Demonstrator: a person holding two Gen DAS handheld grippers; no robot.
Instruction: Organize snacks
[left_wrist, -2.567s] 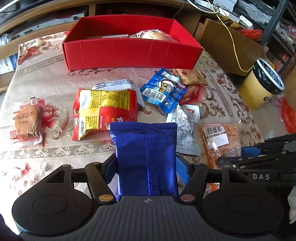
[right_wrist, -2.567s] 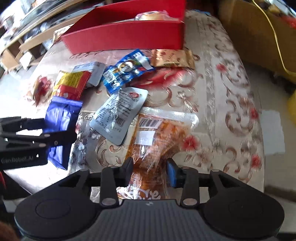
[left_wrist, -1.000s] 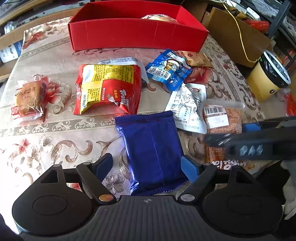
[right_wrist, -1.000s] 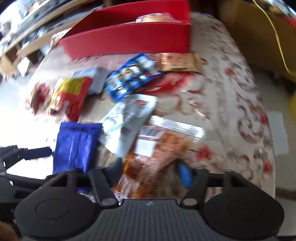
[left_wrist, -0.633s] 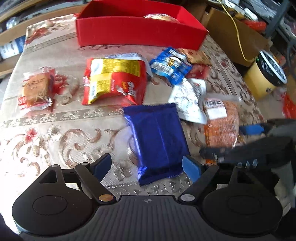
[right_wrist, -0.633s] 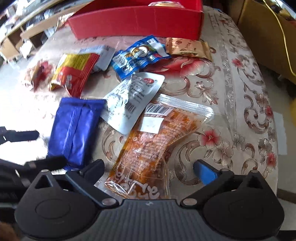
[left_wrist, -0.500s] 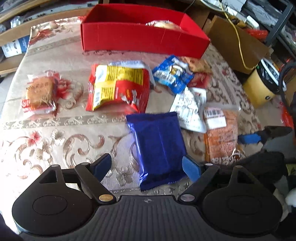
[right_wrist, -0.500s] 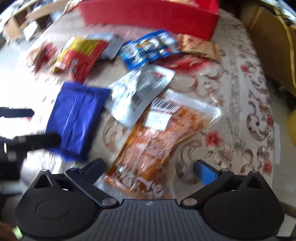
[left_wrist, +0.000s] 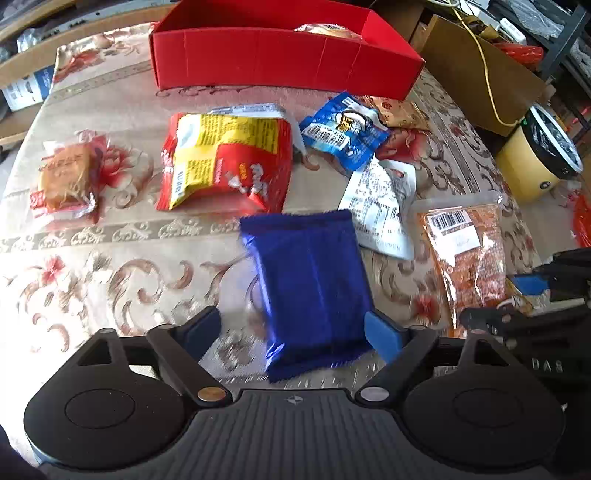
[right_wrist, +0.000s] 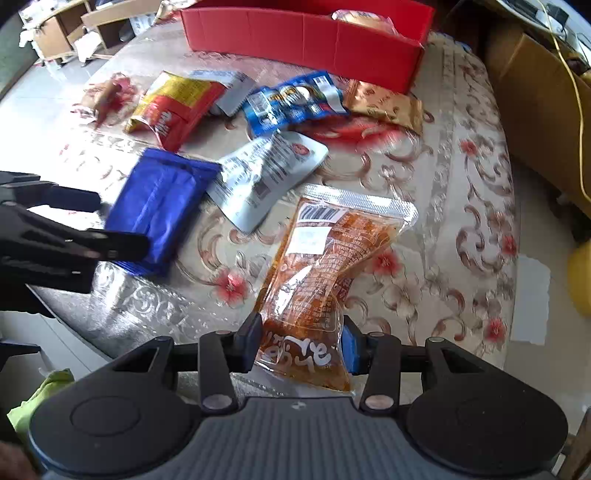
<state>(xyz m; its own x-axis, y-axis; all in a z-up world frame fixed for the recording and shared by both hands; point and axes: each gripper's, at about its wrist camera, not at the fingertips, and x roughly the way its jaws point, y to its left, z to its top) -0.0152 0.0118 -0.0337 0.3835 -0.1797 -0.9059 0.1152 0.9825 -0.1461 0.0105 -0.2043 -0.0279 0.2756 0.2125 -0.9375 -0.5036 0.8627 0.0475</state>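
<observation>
Right wrist: right gripper (right_wrist: 300, 341) closing on orange packet (right_wrist: 325, 266), previously wide.

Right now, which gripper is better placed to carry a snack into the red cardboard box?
The right gripper: its jaws are closing around the clear orange snack pouch. The left gripper is opening around the dark blue foil packet.

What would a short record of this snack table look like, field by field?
Surface: floral tablecloth
Container: red box at the far edge, one wrapped snack inside
Left gripper: jaws opening, blue packet lying loose between them
Right gripper: jaws closing on the near end of the orange pouch
Loose on the cloth: red and yellow bag, light blue packet, white pouch, gold packet, small cake
</observation>
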